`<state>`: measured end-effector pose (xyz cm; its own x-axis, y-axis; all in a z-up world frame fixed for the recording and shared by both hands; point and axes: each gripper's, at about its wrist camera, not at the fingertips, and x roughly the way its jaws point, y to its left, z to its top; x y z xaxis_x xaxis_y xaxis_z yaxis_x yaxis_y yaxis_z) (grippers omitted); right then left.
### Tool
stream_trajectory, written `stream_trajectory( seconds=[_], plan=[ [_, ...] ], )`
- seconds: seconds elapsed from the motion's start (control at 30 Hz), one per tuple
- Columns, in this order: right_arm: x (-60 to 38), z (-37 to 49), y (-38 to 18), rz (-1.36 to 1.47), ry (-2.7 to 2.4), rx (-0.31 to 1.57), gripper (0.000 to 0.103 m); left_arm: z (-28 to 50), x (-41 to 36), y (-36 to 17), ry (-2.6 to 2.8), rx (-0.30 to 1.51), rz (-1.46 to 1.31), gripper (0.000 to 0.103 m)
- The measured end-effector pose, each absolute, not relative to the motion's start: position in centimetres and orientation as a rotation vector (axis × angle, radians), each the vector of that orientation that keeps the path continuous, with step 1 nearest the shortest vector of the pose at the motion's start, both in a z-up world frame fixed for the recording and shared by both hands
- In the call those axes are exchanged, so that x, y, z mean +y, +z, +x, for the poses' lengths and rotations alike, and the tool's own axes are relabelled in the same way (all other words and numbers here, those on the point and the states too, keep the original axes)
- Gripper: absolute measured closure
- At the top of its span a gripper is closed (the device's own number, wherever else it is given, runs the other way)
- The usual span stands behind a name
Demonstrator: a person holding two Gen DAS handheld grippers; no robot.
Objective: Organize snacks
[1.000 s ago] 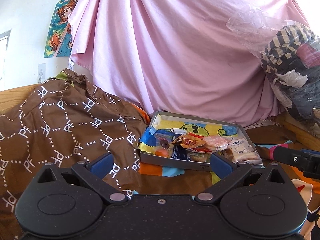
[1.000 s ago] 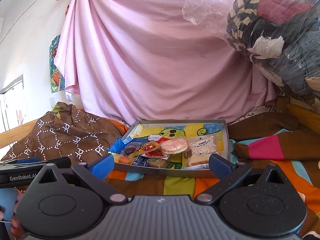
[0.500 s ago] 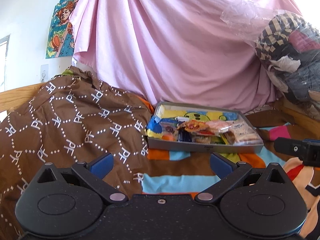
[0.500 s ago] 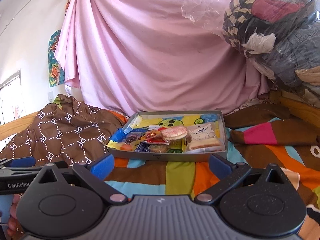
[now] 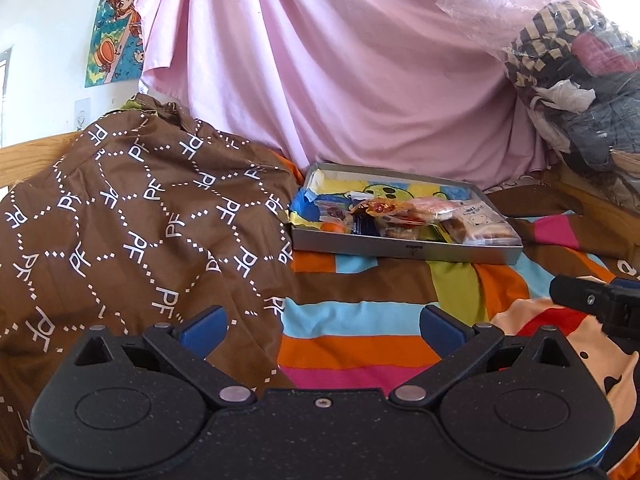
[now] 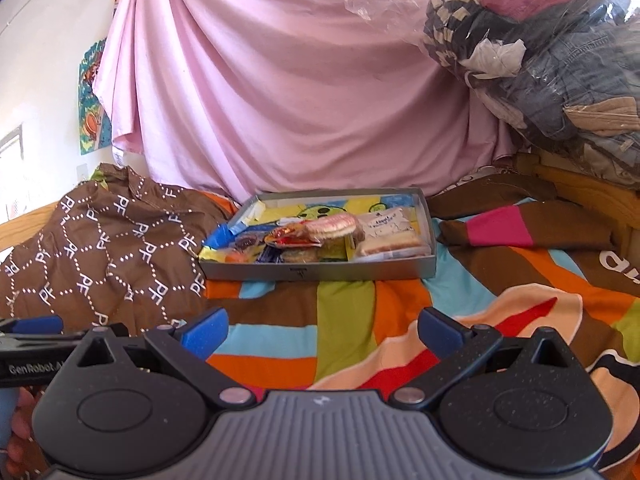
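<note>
Both grippers have pulled back from the tray [image 5: 404, 249]; more striped blanket [image 6: 344, 320] shows before it. Left gripper [image 5: 322, 326] and right gripper [image 6: 322, 330]: fingers wide apart, empty. Snacks [image 6: 316, 236] lie piled inside the tray, at the blanket's far edge beside the brown cloth [image 5: 132, 216].

Bright daylight on both of my wrist views, sharp at centre and bent at the rims.

I see the wall [image 6: 44, 80] at upper left washed nearly white, so light seems to come from that side; the sheet [image 5: 340, 72] is evenly lit with soft fold shadows. Glare glints on the plastic bag [image 6: 560, 60]. The tray [image 5: 404, 246] reads crisp. Fisheye curves the edges, corners go black, and the near gripper bodies sit dark and slightly soft.
</note>
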<state>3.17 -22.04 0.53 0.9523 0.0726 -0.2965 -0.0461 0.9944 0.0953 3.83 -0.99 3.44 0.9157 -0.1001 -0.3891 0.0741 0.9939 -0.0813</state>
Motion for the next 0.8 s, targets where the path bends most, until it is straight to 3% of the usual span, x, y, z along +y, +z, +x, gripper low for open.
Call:
stream_trajectory(
  seconds=[0.8],
  plan=[
    [-22.4,2.4,-0.6,0.113,0.039,0.308,0.000,3.1,-0.1,3.8,-0.052,0.390,-0.097,0.001]
  ],
)
